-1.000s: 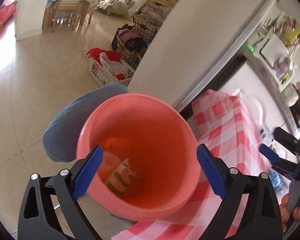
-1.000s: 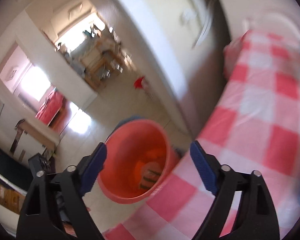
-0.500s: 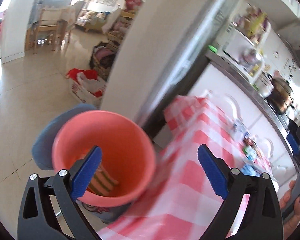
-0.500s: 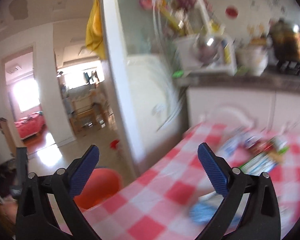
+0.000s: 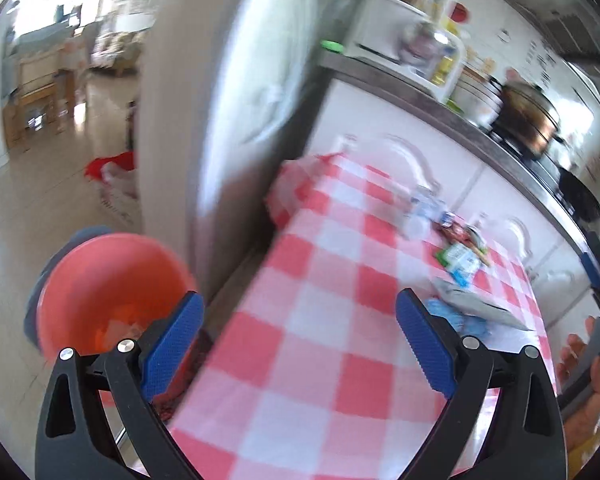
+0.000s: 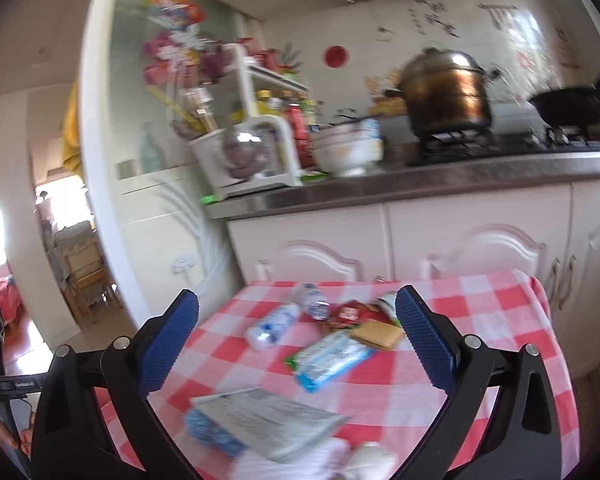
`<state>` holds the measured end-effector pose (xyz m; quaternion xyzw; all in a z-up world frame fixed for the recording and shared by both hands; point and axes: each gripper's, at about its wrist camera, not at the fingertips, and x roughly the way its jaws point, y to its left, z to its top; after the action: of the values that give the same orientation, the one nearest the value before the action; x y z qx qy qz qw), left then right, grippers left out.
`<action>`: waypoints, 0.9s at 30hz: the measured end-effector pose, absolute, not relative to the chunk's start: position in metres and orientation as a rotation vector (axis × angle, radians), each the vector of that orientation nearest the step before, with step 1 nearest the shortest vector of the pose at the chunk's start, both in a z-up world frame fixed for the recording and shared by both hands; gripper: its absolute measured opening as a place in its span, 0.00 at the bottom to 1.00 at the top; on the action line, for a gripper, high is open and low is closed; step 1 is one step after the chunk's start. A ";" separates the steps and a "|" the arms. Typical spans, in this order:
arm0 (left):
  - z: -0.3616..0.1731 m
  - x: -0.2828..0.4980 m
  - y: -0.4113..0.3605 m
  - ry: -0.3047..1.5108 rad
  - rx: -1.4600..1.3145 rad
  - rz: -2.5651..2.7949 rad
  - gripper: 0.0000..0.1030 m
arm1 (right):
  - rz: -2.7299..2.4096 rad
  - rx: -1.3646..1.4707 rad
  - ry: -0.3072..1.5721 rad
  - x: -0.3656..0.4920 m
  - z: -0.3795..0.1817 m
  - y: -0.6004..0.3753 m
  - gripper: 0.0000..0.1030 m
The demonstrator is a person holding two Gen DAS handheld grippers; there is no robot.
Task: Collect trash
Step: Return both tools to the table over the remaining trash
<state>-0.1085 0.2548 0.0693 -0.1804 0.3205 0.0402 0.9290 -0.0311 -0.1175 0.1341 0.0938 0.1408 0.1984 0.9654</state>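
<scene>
Both jaws are wide apart and hold nothing. My left gripper (image 5: 298, 338) has swung away from the pink bucket (image 5: 108, 292), which now sits low on the left by the table (image 5: 300, 360). My right gripper (image 6: 297, 336) now faces the trash: a bottle (image 6: 272, 326), a blue wrapper (image 6: 328, 358), a grey paper (image 6: 268, 420).

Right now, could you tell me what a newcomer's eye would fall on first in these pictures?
Probably the red-and-white checked tablecloth, with a scatter of trash in its middle: a plastic bottle, a blue-and-white wrapper and a grey flat packet nearer the camera. Next, the salmon-pink bucket on the floor beside the table's left end. Behind, a copper-coloured pot sits on the stove.
</scene>
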 end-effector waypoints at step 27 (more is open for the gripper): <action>0.031 0.176 0.092 0.927 0.039 -0.250 0.71 | 0.529 0.406 0.708 0.023 0.054 -0.169 0.96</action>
<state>0.1762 0.0917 0.0314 0.0187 0.4457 -0.1205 0.8868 0.0234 -0.1690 0.0538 0.1951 0.3403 0.2542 0.8841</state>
